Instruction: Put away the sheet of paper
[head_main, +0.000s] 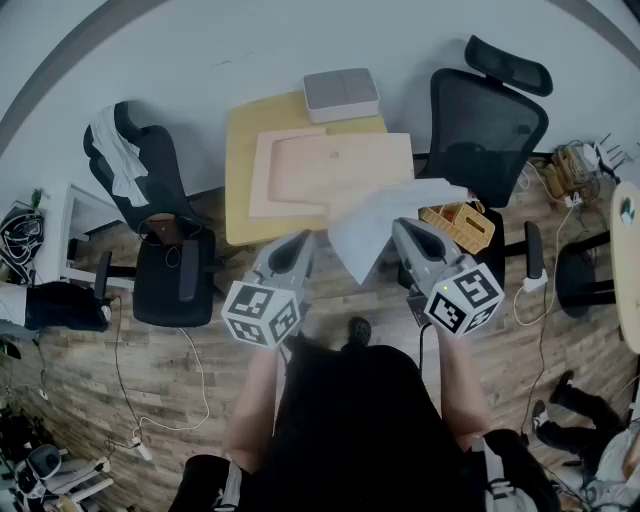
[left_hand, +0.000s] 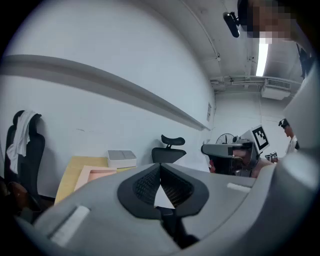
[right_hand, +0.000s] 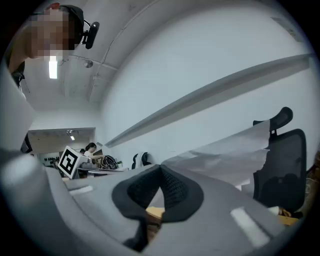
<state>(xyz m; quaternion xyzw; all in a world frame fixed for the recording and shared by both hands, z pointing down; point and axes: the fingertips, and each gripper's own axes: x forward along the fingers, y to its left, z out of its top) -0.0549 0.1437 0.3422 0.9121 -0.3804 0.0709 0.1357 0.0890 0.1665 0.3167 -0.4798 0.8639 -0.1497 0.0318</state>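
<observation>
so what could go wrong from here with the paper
1. The white sheet of paper hangs in the air, pinched at one edge by the right claw and visibly buckled. It could crease, tear or slip out.
2. The left claw is shut beside the sheet with no clear grip on it, so the free end may flop and catch on the edge of the yellow table on the way in.

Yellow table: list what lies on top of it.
A grey box sits at its far edge; pale pink boards cover much of the yellow table. The held sheet of paper hides the near right corner from the head view.
</observation>
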